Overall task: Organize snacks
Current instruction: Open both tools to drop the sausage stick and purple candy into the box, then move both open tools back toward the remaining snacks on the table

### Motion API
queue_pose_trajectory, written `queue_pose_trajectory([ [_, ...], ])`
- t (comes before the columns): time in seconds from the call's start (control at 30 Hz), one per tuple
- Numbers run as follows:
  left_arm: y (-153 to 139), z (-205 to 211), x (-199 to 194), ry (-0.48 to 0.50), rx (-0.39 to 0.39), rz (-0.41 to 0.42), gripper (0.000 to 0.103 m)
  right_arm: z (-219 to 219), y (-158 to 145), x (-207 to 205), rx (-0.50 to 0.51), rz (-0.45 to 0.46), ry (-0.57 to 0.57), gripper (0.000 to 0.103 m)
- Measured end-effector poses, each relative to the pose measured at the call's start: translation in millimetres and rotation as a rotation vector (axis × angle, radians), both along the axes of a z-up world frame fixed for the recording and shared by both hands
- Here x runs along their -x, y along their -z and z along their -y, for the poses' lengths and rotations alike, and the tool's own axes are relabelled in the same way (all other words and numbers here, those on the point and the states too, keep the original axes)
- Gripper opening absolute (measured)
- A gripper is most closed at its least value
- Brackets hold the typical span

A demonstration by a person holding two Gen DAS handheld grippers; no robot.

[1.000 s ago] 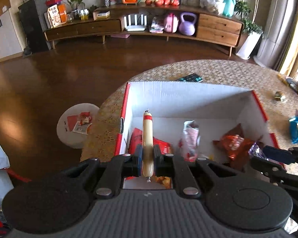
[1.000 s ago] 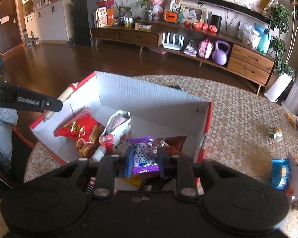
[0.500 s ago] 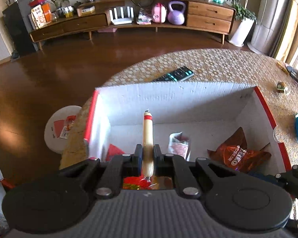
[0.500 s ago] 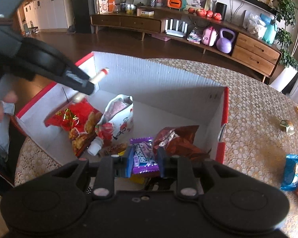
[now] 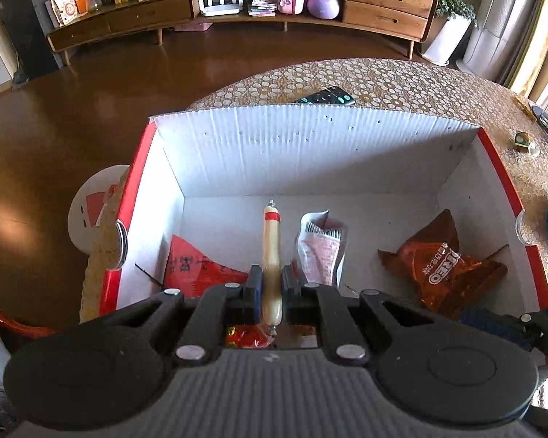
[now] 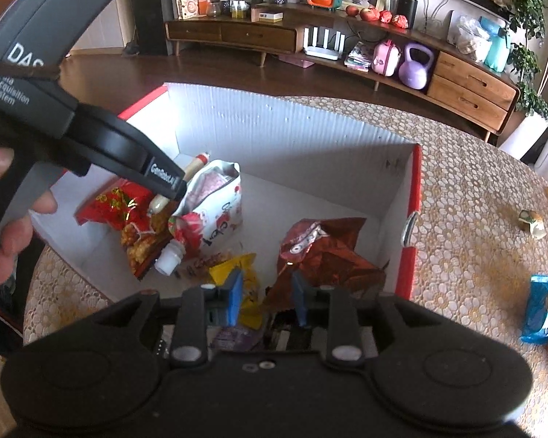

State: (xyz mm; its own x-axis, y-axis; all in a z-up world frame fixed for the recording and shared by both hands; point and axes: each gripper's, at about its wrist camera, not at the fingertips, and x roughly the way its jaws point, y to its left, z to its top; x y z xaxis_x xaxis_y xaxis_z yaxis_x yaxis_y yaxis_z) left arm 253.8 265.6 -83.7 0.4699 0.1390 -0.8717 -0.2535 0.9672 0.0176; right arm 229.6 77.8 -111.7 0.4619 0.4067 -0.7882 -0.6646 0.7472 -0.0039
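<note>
A white cardboard box [image 5: 310, 146] with a red rim stands on the round table. My left gripper [image 5: 272, 286] is shut on a tan sausage stick [image 5: 272, 252] with a red band, held inside the box above a red packet [image 5: 197, 266] and a white-pink pouch [image 5: 321, 244]. In the right wrist view the left gripper [image 6: 173, 188] reaches in from the left with the sausage stick [image 6: 197, 162]. My right gripper [image 6: 266, 299] hangs over the box's near right part with its jaws opening and nothing between the pads. A purple packet [image 6: 235, 337] lies just beneath it, beside a yellow packet [image 6: 237, 266] and a brown bag [image 6: 321, 252].
A blue packet [image 6: 540, 306] and a small wrapped sweet [image 6: 531, 219] lie on the lace tablecloth right of the box. A remote control [image 5: 325, 96] lies behind the box. A white stool [image 5: 91, 211] stands on the floor at the left.
The left gripper has sunk into the box with the sausage stick. The right gripper's pads have parted, and the purple packet has dropped out from between them.
</note>
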Motion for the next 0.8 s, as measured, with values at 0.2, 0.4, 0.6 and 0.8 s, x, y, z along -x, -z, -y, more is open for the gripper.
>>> queue_pose_trajectory([
  [0.2, 0.9, 3.7, 5.7, 0.001, 0.004, -0.006, 0.012, 6.7, -4.6, 5.1, -0.019, -0.009, -0.006, 0.040],
  [0.4, -2.2, 0.3, 17.8, -0.018, 0.036, -0.002, 0.014, 12.4, -13.0, 14.2, -0.037, 0.003, -0.020, 0.053],
  [0.6, -10.3, 3.4, 32.5, -0.012, 0.051, 0.019, 0.014, 19.7, -24.3, 23.6, -0.063, 0.021, -0.029, 0.063],
  [0.8, -22.1, 10.5, 48.2, 0.002, 0.061, 0.045, 0.014, 30.4, -37.4, 33.7, -0.093, 0.040, -0.040, 0.072],
])
